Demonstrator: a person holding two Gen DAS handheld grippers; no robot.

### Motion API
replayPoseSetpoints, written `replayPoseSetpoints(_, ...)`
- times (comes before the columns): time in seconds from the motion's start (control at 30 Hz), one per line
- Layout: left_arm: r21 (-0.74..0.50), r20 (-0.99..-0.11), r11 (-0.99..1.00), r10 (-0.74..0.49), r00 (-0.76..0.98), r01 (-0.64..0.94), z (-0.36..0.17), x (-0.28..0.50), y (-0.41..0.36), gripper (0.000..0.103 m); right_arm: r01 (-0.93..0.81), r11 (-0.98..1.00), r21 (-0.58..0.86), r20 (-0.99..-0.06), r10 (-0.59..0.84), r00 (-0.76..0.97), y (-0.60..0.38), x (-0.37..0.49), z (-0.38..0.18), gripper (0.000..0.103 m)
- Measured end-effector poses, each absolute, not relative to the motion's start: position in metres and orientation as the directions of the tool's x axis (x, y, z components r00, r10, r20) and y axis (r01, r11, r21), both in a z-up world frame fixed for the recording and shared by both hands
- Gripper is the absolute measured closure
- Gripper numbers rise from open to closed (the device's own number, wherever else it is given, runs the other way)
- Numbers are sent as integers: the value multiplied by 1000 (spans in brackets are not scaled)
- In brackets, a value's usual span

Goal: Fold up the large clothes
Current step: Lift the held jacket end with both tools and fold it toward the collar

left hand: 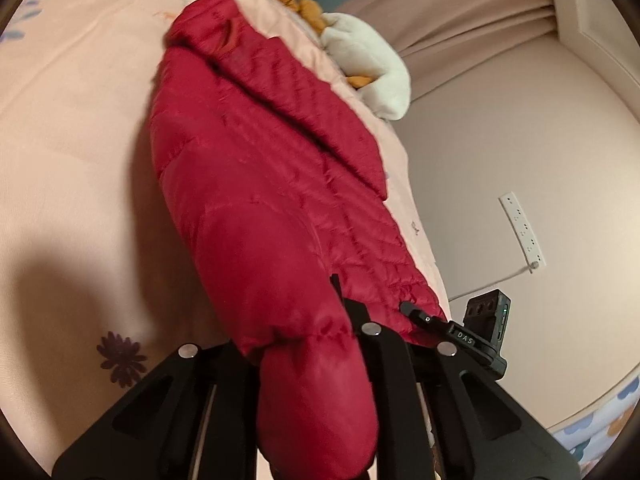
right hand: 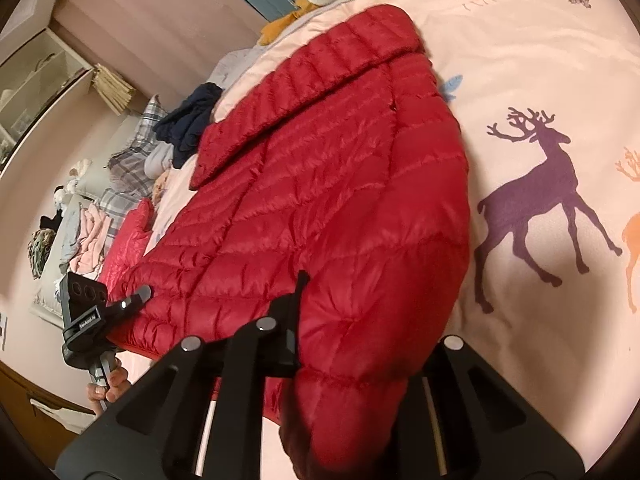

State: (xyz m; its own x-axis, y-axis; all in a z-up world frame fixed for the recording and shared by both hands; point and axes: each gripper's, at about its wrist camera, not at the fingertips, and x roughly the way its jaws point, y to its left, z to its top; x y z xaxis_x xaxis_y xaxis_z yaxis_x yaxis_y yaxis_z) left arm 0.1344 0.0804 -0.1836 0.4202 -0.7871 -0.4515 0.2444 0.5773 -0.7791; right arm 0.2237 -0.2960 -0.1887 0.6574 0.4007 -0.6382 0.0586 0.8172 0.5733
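Pink deer-print bed cover (right hand: pixel 540 60), beige wall (left hand: pixel 500 152), white power strip (left hand: pixel 522 232).

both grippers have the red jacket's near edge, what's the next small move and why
Probably lift both together and carry the near hem toward the collar end. The left gripper and right gripper each seem shut on a bunched corner of the red puffer jacket, which lies lengthwise on the pink bedspread with one sleeve already folded across it, so a lengthwise half fold looks next.
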Motion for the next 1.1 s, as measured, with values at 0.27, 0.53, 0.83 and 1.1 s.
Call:
replayPoseSetpoints(0.27,-780,-427,556,-808,406,287,-173,131,74,92,19,799,601,-602,437,668,-296,207,-174,91)
replayPoseSetpoints(0.53,-802,-407,529,-824,394,278,-169,123,74,92,-27,792,610,-583,471,662,-293,196,-160,91)
replayPoseSetpoints(0.83,-802,-407,530,-822,397,275,-166,126,71,92,-91,774,626,-546,519,658,-294,181,-148,90)
replayPoseSetpoints(1.1,-797,-400,527,-826,396,294,-159,130,69,92,-150,745,650,-505,570,648,-294,167,-136,91)
